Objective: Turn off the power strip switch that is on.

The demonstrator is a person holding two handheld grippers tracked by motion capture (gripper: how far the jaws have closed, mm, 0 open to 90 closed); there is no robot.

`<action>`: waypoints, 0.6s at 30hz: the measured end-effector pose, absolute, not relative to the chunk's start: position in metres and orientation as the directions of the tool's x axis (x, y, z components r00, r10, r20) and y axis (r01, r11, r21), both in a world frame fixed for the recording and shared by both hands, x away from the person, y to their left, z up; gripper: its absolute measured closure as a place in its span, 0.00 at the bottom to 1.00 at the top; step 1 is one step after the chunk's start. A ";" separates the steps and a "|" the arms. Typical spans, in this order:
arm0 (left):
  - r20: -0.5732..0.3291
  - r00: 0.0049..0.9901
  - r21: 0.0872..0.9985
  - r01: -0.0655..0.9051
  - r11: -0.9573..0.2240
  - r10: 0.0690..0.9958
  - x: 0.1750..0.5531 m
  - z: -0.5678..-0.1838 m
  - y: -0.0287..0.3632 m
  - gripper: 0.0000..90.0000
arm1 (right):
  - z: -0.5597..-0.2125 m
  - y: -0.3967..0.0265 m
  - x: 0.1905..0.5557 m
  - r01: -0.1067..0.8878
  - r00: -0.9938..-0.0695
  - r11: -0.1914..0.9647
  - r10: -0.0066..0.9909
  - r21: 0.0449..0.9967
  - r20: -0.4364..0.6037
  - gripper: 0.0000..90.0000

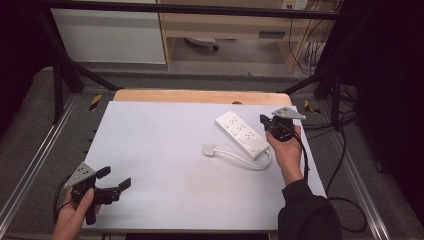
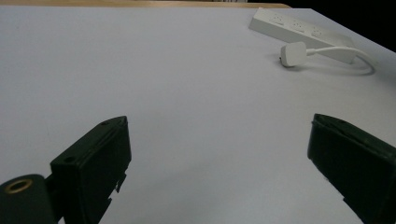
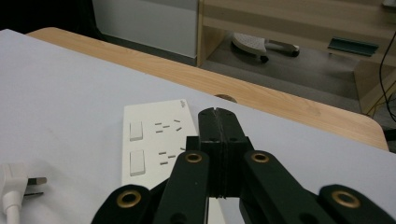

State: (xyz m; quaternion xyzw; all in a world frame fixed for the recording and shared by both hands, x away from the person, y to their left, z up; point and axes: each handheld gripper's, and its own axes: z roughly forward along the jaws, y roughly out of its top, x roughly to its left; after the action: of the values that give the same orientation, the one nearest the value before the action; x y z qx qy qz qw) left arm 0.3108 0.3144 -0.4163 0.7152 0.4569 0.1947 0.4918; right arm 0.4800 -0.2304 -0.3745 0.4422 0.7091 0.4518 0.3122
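Both grippers are matt black. The left gripper (image 1: 114, 185), lower left, carries a grey three-cornered plate and a black cable. The right gripper (image 1: 263, 121), upper right, has brass-ringed screw holes on its arms. A black sleeve (image 1: 307, 212) covers the right forearm.

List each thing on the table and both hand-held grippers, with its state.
Power strip: lying flat on the white sheet, sockets up, nothing plugged in.
Plug: unplugged, lying on the sheet, cable looping back to the strip.
Left hand-held gripper: open, empty.
Right hand-held gripper: shut, empty, above the power strip.
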 end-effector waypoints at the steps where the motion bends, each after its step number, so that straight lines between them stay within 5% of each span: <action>1: -0.169 0.507 0.882 0.461 -0.100 0.845 0.311 -0.416 0.314 0.07 | -0.375 -0.230 0.481 0.344 -0.422 0.205 0.906 0.916 -0.045 1.00; 18: -0.172 0.504 0.874 0.474 -0.105 0.846 0.310 -0.418 0.315 0.07 | -0.381 -0.223 0.482 0.369 -0.431 0.217 0.902 0.903 -0.041 1.00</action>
State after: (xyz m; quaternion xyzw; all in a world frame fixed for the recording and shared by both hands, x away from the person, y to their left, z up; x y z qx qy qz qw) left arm 0.3104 0.3148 -0.4179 0.7183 0.4596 0.1915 0.4860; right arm 0.4822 -0.2235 -0.3813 0.4412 0.7202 0.4434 0.3001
